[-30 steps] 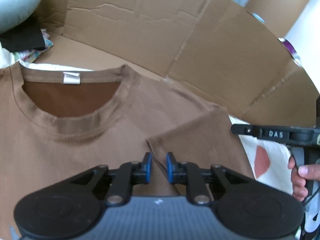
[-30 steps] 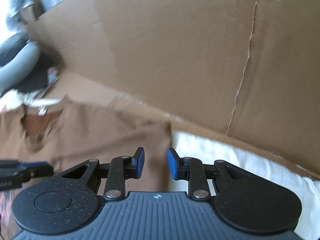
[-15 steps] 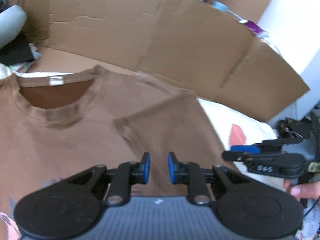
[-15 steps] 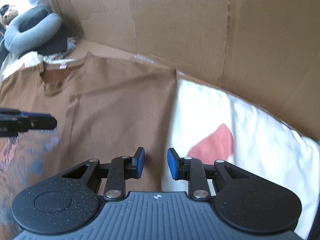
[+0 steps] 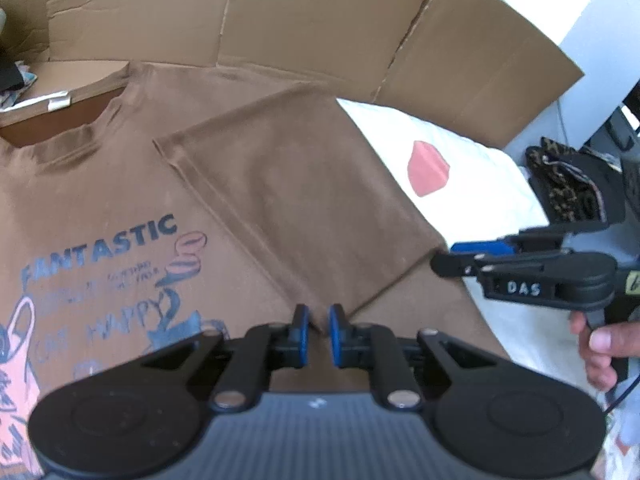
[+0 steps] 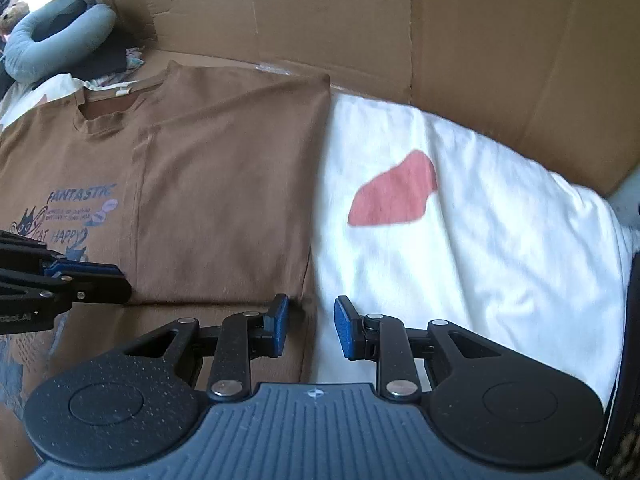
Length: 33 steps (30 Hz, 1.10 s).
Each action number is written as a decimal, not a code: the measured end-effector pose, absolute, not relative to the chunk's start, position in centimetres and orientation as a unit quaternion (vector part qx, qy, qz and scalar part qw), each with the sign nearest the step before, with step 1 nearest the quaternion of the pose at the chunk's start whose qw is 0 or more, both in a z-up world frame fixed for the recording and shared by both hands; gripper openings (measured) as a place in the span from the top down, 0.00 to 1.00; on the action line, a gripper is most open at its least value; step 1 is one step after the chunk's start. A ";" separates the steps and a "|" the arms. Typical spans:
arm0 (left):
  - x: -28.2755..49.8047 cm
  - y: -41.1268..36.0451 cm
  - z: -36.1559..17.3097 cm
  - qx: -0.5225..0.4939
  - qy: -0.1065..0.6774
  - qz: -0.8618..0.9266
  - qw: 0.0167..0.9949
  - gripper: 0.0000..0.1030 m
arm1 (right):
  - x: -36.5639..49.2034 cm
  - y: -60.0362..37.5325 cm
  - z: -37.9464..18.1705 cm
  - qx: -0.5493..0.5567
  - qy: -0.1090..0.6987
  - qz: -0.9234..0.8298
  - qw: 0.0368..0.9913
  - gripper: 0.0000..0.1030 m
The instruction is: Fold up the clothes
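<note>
Fingers (image 5: 301, 330) of the left gripper (image 5: 317, 332) have just been narrowing, nothing pinched between them, above the brown T-shirt (image 5: 132, 200). At three o'clock, the right gripper (image 6: 310, 328) hangs parted and empty over the shirt's folded sleeve (image 6: 224, 200), beside a white sheet (image 6: 480, 248).

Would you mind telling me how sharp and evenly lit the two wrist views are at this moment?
Left wrist view: the brown T-shirt is soft with motion blur, its print smeared; the wall at top right is blown out white. Right wrist view: somewhat crisper, but the white cloth glares in sunlight and the top left corner is overexposed. Both bend the cardboard edges, fisheye style.
</note>
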<state>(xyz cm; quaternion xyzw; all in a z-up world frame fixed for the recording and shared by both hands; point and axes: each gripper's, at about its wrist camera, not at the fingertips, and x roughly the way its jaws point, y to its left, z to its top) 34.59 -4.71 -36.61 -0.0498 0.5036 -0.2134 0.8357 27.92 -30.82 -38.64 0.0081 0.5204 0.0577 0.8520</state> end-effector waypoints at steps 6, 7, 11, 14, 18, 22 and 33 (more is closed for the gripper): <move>34.2 -3.4 -31.8 -0.029 0.509 -0.194 0.838 0.62 | 27.4 -30.3 -35.2 0.035 0.535 0.059 0.842 0.63; 33.8 -3.1 -30.7 -0.026 0.512 -0.188 0.838 0.61 | 27.3 -30.3 -34.2 0.042 0.538 0.059 0.840 0.60; 32.4 -1.8 -25.9 -0.016 0.508 -0.190 0.840 0.43 | 27.5 -29.8 -29.4 0.039 0.541 0.056 0.838 0.45; 31.5 -0.4 -21.8 -0.009 0.496 -0.176 0.851 0.39 | 27.6 -29.9 -25.3 0.048 0.549 0.051 0.833 0.32; 30.9 1.7 -16.1 -0.010 0.493 -0.158 0.855 0.30 | 27.3 -30.0 -20.2 0.060 0.556 0.047 0.828 0.23; 30.4 3.8 -10.3 -0.007 0.496 -0.146 0.856 0.20 | 26.2 -29.8 -14.9 0.072 0.561 0.035 0.824 0.18; 26.9 8.0 1.7 -0.004 0.499 -0.126 0.857 0.08 | 21.0 -28.1 -0.9 0.101 0.547 0.011 0.831 0.07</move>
